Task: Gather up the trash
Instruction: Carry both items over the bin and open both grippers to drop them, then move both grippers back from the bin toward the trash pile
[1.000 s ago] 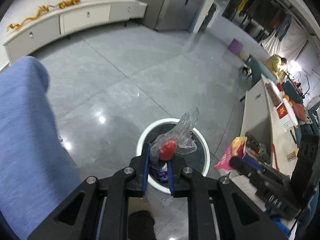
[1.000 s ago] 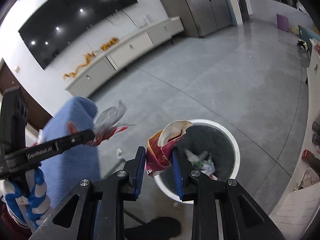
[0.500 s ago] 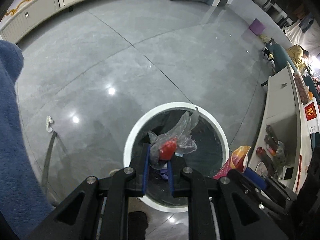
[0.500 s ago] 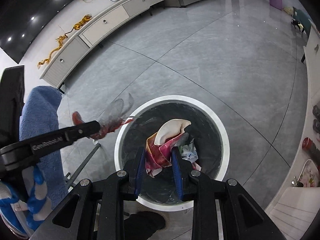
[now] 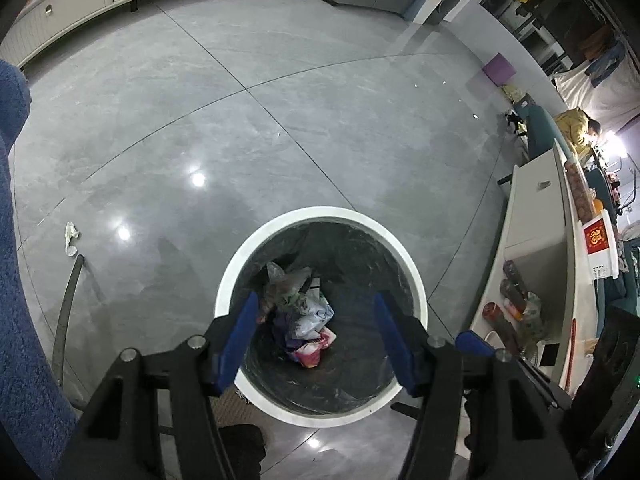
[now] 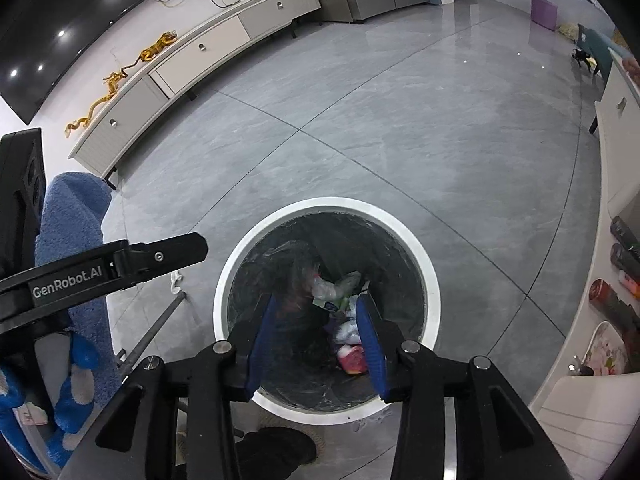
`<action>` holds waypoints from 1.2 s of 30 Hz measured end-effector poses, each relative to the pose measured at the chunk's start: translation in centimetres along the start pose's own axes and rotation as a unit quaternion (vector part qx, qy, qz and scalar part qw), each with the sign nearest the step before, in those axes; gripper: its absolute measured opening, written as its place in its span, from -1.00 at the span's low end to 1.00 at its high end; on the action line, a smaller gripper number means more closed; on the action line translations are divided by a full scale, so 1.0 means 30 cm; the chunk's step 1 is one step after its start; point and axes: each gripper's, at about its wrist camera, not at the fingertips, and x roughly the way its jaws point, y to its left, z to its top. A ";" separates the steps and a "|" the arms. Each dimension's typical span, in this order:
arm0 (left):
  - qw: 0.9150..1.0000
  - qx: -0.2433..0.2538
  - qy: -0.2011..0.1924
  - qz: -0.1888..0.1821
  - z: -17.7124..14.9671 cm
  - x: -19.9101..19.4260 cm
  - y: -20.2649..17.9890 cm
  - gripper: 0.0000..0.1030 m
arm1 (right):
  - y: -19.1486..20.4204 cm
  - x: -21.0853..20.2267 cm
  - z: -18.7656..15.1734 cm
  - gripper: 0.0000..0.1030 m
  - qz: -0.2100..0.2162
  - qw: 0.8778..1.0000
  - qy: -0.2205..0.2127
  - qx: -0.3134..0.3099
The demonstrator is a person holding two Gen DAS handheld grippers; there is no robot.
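A round white-rimmed trash bin (image 5: pixel 276 236) with a dark liner stands on the grey floor below both grippers; it also shows in the right wrist view (image 6: pixel 332 203). Crumpled wrappers and plastic bags (image 5: pixel 304 320) lie piled inside it, also seen in the right wrist view (image 6: pixel 340 312). My left gripper (image 5: pixel 316 304) hangs open and empty over the bin mouth. My right gripper (image 6: pixel 316 308) is open and empty over the bin too. The left gripper's arm (image 6: pixel 120 264) shows at the left of the right wrist view.
A crumpled white scrap (image 5: pixel 71 236) lies on the floor left of the bin beside a thin metal leg (image 5: pixel 68 304). A blue fuzzy cover (image 6: pixel 72 216) is at the left. A white counter (image 5: pixel 560 248) with bottles stands right. A low white cabinet (image 6: pixel 200 52) lines the far wall.
Both grippers opened over the bin. The clear plastic with the red piece left my left gripper and the pink wrapper left my right gripper; both now lie in the bin.
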 end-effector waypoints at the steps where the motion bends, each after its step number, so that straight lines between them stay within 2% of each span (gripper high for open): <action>1: 1.000 -0.003 -0.005 -0.001 -0.003 -0.013 0.003 0.14 | 0.005 -0.007 0.002 -0.25 -0.003 1.000 -0.002 -0.001; 6: 0.999 -0.016 -0.042 0.010 -0.023 -0.111 0.027 0.14 | 0.039 -0.079 0.010 -0.25 -0.003 1.000 -0.028 0.004; 12: 0.990 -0.023 -0.131 0.055 -0.075 -0.330 0.044 0.14 | 0.116 -0.212 0.001 -0.20 -0.011 0.997 -0.080 0.010; 13: 0.985 -0.021 -0.157 0.071 -0.095 -0.387 0.046 0.14 | 0.134 -0.238 -0.001 -0.16 -0.014 0.996 -0.090 0.009; 20: 0.960 -0.031 -0.252 0.121 -0.213 -0.640 0.104 0.15 | 0.304 -0.408 -0.041 -0.02 -0.024 0.987 -0.160 -0.002; 22: 0.950 -0.039 -0.281 0.134 -0.258 -0.720 0.137 0.16 | 0.372 -0.444 -0.058 -0.01 -0.029 0.984 -0.173 -0.020; 26: 0.936 -0.056 -0.313 0.148 -0.322 -0.837 0.210 0.20 | 0.498 -0.492 -0.082 0.01 -0.022 0.981 -0.189 -0.049; 32: 0.910 -0.081 -0.365 0.178 -0.453 -1.016 0.348 0.21 | 0.657 -0.546 -0.138 0.04 -0.001 0.974 -0.209 -0.087; 36: 0.898 -0.093 -0.385 0.193 -0.534 -1.096 0.435 0.23 | 0.758 -0.574 -0.177 0.04 0.009 0.968 -0.220 -0.117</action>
